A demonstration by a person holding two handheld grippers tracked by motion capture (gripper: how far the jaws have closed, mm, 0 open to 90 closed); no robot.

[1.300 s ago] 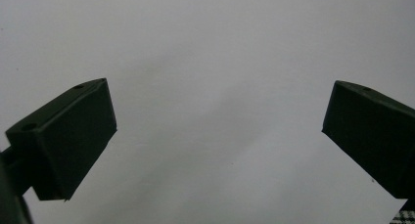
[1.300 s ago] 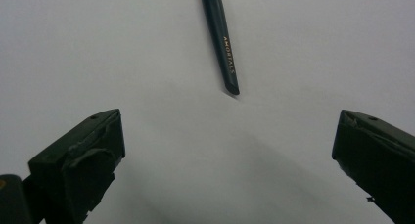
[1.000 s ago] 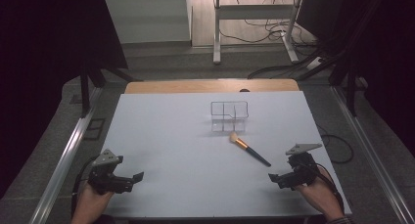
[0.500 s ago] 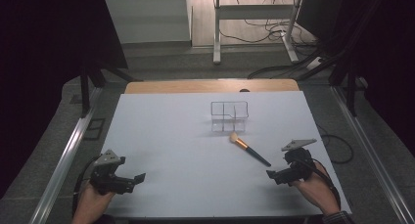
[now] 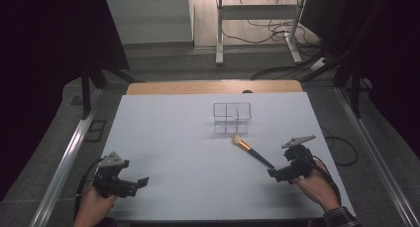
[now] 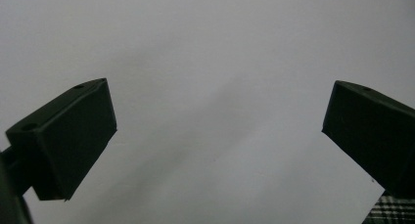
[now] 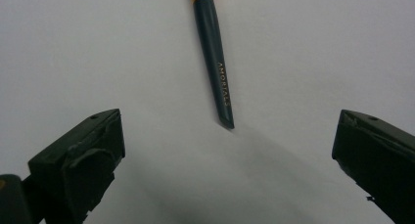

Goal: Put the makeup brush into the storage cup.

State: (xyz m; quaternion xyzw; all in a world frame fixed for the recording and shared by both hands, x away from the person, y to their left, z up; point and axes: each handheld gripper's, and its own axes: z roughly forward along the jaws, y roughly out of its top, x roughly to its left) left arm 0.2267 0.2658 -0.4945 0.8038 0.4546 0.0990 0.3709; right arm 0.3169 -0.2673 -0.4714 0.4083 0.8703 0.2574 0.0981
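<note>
Makeup brush (image 5: 252, 150), dark handle, gold ferrule, flat on table, both tools wide, holding nothing

left gripper (image 5: 141, 181) jaws apart, right gripper (image 5: 273, 173) likewise

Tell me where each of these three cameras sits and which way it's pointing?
High view: above the person's side, looking forward and down on the white table, clear organizer and both hands with tongs.
Left gripper view: rides on the left tongs, facing bare tabletop; open jaws, a plaid sleeve corner.
Right gripper view: rides on the right tongs, open, facing the brush handle.
Shared: the brush appears in high and right views.
</note>
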